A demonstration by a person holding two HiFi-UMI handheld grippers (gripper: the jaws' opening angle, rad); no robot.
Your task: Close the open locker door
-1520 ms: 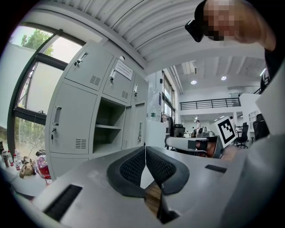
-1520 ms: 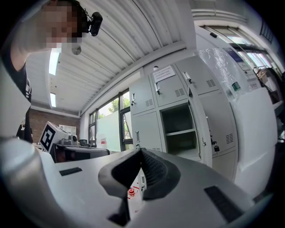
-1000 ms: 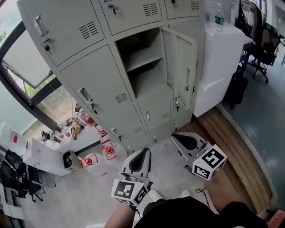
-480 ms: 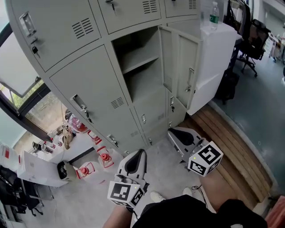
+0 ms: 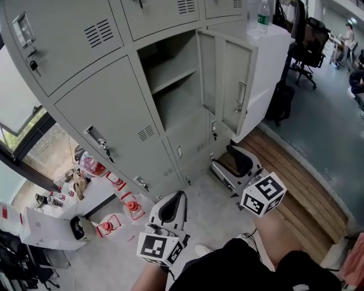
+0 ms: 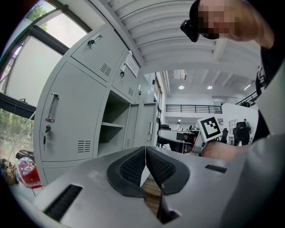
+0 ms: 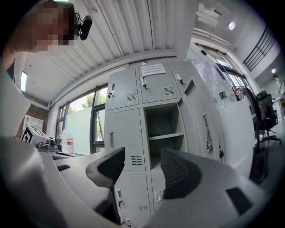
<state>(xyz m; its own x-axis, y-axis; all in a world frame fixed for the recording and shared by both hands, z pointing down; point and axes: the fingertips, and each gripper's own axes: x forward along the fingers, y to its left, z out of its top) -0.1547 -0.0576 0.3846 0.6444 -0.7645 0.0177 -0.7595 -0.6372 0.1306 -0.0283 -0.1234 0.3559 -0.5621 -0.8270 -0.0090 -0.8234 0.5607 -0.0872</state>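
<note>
The grey locker bank fills the upper head view. One middle compartment [image 5: 170, 85] stands open with a shelf inside, and its door [image 5: 227, 85] swings out to the right, handle [image 5: 241, 96] on the outer edge. My right gripper [image 5: 228, 161] is low, below the open door and apart from it; its jaws are opening with nothing between them. In the right gripper view the gripper [image 7: 142, 171] faces the open compartment [image 7: 164, 133] and door [image 7: 205, 129]. My left gripper [image 5: 175, 198] hangs lower left, shut and empty; its pads [image 6: 133, 167] meet.
A white cabinet [image 5: 273, 57] with a water bottle [image 5: 262, 17] stands right of the lockers. A wooden platform [image 5: 301, 187] runs along the floor at right. Red items [image 5: 131, 207] and a white box [image 5: 45, 227] lie on the floor left. Office chairs [image 5: 310, 45] stand far right.
The right gripper's jaws have spread apart from shut. The view has shifted so the lockers sit higher and nearer; the right gripper has edged up towards the open door.
</note>
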